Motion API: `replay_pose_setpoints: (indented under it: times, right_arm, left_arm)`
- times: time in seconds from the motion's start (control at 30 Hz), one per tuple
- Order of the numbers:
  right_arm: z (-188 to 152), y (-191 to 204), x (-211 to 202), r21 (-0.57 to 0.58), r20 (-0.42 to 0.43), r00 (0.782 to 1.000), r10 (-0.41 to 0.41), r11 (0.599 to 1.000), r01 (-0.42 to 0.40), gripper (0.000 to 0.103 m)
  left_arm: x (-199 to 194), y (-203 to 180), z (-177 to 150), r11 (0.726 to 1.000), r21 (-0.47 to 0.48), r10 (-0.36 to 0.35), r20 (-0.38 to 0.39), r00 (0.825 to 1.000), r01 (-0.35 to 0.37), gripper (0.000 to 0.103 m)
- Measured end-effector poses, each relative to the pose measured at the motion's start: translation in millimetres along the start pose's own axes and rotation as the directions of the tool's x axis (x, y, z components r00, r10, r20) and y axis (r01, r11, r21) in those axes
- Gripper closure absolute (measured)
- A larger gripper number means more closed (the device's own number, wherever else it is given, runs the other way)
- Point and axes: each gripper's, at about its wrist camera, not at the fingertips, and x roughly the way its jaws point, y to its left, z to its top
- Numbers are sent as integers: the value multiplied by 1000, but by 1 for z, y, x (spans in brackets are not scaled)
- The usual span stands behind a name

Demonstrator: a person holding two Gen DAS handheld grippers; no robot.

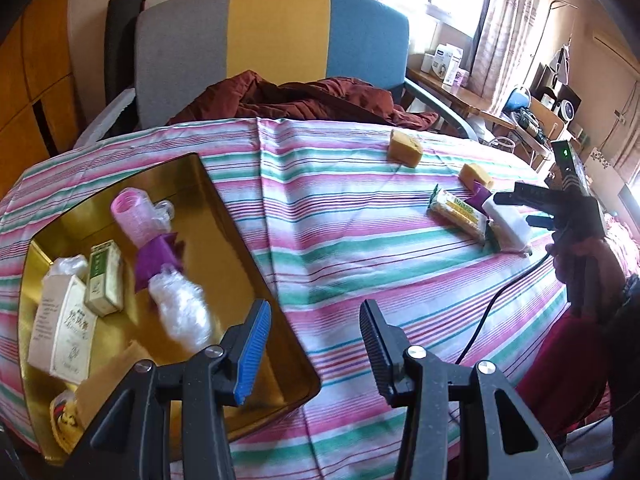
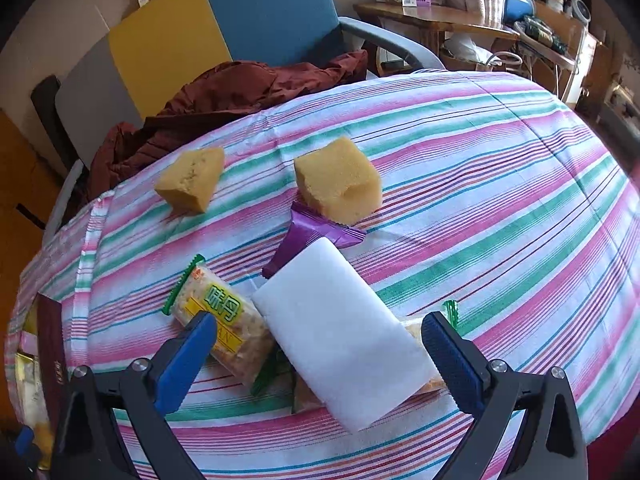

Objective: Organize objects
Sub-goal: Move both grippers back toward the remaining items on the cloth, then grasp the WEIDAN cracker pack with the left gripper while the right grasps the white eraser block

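Observation:
A gold tin tray [image 1: 224, 224] lies at the left on the striped cloth. It holds a pink hair roller [image 1: 134, 216], a purple wrapper [image 1: 154, 260], a clear plastic bundle [image 1: 182, 308] and two small boxes [image 1: 102, 280]. My left gripper [image 1: 312, 346] hangs open over the tray's right rim with nothing between its fingers. My right gripper [image 2: 320, 356] is open, its fingers on either side of a white foam block [image 2: 344, 336] that lies across a green-edged snack packet [image 2: 224, 320]. Behind them are a purple wrapper [image 2: 308, 236] and two yellow sponges [image 2: 192, 184] [image 2: 340, 180].
A chair [image 1: 276, 36] with a grey, yellow and blue back stands behind the table, with dark red cloth [image 1: 296, 96] piled on it. A black cable [image 1: 492, 304] crosses the cloth at the right. A hand [image 1: 588, 264] holds the right gripper. A cluttered wooden side table [image 2: 432, 16] stands at the far right.

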Motion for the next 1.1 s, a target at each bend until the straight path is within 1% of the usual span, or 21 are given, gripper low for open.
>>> replay_pose_setpoints:
  times: [0.07,0.1,0.13,0.17,0.2,0.27,0.33,0.47,0.53,0.6,0.7,0.8,0.87,0.97,1.0,1.1]
  right_arm:
    - [-2,1,0,-13,-10,1000,-8,1000,8,0]
    - [-4,3,0,-26,-16,1000,-24,999,24,1]
    - [-5,4,1,-40,-20,999,-44,998,43,6]
    - [-6,5,1,-51,-22,998,-58,997,57,24]
    - [-7,5,0,-59,-23,998,-61,997,59,35]
    - [-8,6,-4,-66,-13,998,-56,996,55,35]
    - [-7,7,-8,-61,3,999,-34,998,34,35]
    - [-6,4,-21,-31,45,998,31,999,-30,35]
    - [-3,-1,-27,-2,78,997,26,1000,-26,34]
    - [-1,-7,-30,33,100,995,-5,999,1,34]
    - [1,-19,-32,85,104,994,-22,996,13,34]
    - [3,-23,-34,110,110,994,-25,994,13,34]
    - [4,-24,-33,117,107,994,-19,993,7,34]
    - [4,-27,-31,128,99,995,-3,992,-9,34]
    - [4,-28,-31,133,98,995,4,991,-17,34]
    - [4,-31,-31,143,96,995,23,989,-37,34]
  left_arm:
    - [6,-5,6,1000,1,-16,-10,1000,16,56]
    - [10,-8,9,1000,5,-19,-14,1000,19,56]
    - [14,-12,11,1000,7,-25,-21,999,25,56]
    - [18,-14,14,999,5,-34,-32,999,34,56]
    - [22,-17,17,999,4,-44,-44,998,44,56]
    - [31,-23,22,998,6,-58,-61,996,58,56]
    - [40,-30,28,997,10,-76,-85,993,77,56]
    - [64,-43,38,993,-7,-118,-143,983,118,56]
    - [76,-53,43,990,-15,-138,-165,977,138,56]
    - [87,-65,49,988,-10,-156,-181,971,157,56]
    - [105,-89,62,982,0,-184,-206,961,188,56]
    - [122,-111,76,976,-6,-214,-226,950,219,56]
    - [137,-124,85,970,-32,-242,-256,936,242,56]
    - [162,-141,96,962,-90,-273,-300,914,258,56]
    - [171,-146,98,959,-114,-281,-315,907,258,56]
    - [189,-156,105,949,-195,-301,-335,893,247,55]
